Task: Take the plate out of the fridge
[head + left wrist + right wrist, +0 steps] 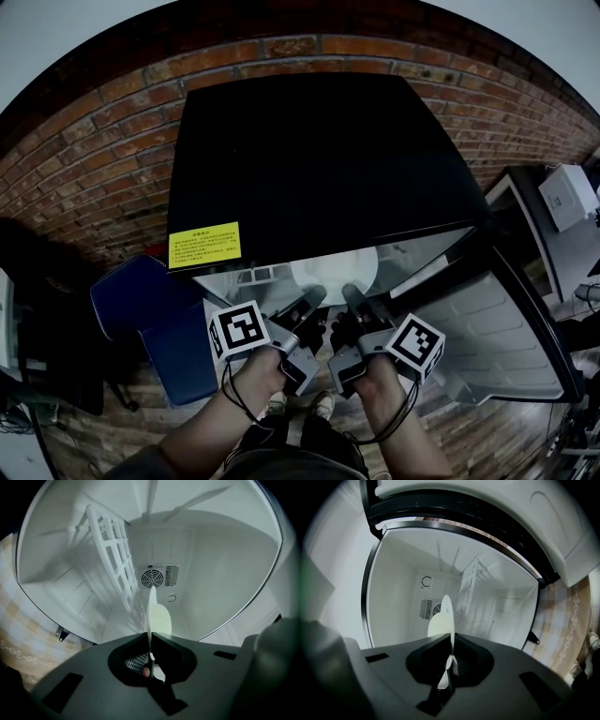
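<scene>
White plate (333, 271) sits just inside the open fridge (309, 159), at the front of the white compartment – near rim toward the person, far rim pointing at the back wall. Left gripper (314, 298) has its jaws closed narrow on the plate's near-left rim; in the left gripper view the plate (157, 616) runs edge-on straight up out of the pinch of the left gripper (151, 641). Right gripper (353, 295) likewise clamped on the near-right rim, just beside the left one; in the right gripper view the plate (443, 618) stands as a thin white sliver rising from the closed jaws of the right gripper (451, 644). Whether the plate touches the fridge floor cannot be told. Inside the compartment: a round fan vent (152, 578) on the back wall and a white wire rack (112, 559) leaning tilted at one side. Fridge is a black low box, yellow label (204, 245) on its top near the front – fridge door (497, 328) swung open to the right. Behind it a red brick wall (94, 159); a blue chair (150, 319) to the left; wooden plank floor (112, 431) underfoot
</scene>
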`<state>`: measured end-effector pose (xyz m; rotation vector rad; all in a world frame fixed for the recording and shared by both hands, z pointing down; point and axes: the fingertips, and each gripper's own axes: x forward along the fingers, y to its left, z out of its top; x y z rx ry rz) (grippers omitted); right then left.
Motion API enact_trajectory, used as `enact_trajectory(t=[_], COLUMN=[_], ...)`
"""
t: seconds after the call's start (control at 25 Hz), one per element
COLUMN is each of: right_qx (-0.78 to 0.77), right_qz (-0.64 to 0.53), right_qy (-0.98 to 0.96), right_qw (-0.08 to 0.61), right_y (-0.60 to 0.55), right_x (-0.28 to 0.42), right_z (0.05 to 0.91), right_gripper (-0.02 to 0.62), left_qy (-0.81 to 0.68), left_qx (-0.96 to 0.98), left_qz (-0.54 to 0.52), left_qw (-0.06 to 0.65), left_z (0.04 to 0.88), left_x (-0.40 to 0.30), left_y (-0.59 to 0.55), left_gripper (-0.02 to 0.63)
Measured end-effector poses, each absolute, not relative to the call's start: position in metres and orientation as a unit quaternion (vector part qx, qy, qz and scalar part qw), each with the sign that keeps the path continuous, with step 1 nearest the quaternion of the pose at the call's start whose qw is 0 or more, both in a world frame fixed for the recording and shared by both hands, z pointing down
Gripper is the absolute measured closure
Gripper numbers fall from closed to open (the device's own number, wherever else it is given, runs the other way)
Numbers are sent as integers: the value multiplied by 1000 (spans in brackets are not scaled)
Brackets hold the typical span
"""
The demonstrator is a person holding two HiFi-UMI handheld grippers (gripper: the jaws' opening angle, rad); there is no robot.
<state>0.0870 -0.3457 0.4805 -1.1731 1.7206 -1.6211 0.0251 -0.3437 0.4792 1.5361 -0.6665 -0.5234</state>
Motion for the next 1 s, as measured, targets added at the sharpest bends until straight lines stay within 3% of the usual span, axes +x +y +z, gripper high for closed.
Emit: enact_trajectory(t=[1.0], right_qx=[-456], right_qz=[-556], right_qy=[620], right_qw=[314], right_y=[-253], right_x=[119], right_z=[403], right_gripper=[563], left_qy=[-209], left_qx=[706], left_qz=[-219], left_qw=[640], left_z=[401], left_x=[56], left_y=[-259], left_gripper=[577])
